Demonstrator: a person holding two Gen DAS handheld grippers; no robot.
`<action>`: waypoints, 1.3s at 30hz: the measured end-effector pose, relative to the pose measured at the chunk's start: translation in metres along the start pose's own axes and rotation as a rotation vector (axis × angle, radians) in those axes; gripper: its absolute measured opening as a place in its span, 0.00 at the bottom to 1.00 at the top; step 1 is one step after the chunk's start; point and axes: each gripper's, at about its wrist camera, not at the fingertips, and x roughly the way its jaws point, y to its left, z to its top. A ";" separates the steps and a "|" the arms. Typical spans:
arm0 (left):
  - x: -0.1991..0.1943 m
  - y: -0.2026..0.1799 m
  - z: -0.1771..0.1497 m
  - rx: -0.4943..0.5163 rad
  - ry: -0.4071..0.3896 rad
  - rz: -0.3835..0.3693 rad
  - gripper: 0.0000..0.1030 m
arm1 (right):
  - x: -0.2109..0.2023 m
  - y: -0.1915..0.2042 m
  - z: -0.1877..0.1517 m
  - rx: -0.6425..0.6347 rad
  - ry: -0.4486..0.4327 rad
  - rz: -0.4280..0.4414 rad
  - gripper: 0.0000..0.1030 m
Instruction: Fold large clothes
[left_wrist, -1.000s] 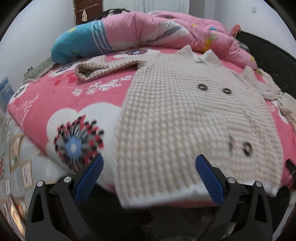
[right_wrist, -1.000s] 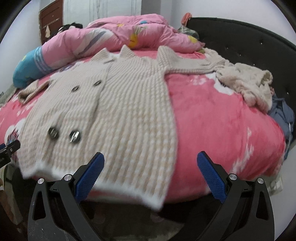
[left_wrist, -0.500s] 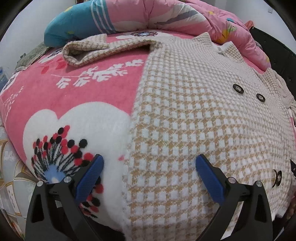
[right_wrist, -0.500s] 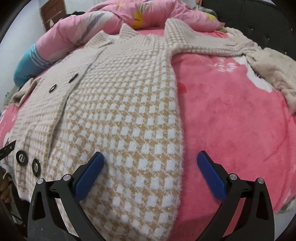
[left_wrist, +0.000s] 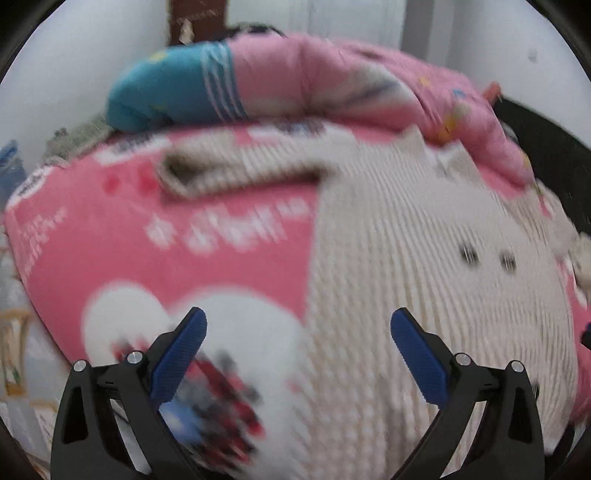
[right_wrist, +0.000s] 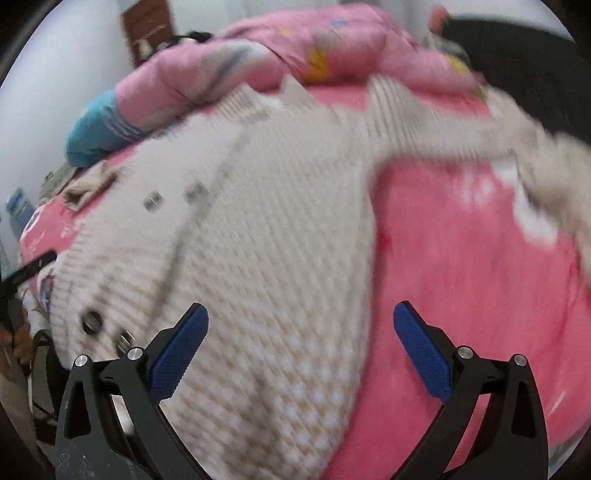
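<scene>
A large beige and white checked knit cardigan with dark buttons lies front up on a pink bed. One sleeve stretches left, the other sleeve runs right. My left gripper is open over the cardigan's left hem edge, above the pink blanket's flower print. Over the right side of the hem my right gripper is open too. Nothing is held between either pair of blue pads. Both views are motion-blurred.
A rolled pink and blue quilt lies along the far side of the bed. A fluffy cream garment sits at the right, by the black headboard. The pink blanket shows bare right of the cardigan.
Both grippers first went in close over the hem, then drew back and tilted up, so more of the bed and quilt shows. Both stayed open; the cardigan has not moved.
</scene>
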 end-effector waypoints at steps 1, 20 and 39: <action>0.000 0.008 0.012 -0.015 -0.019 0.019 0.96 | -0.001 0.009 0.011 -0.026 -0.014 0.020 0.94; 0.207 0.051 0.184 0.109 0.217 0.261 0.94 | 0.204 0.223 0.148 -0.284 0.152 0.320 0.88; 0.148 0.057 0.203 0.119 0.083 0.229 0.03 | 0.130 0.152 0.127 -0.175 0.159 0.228 0.75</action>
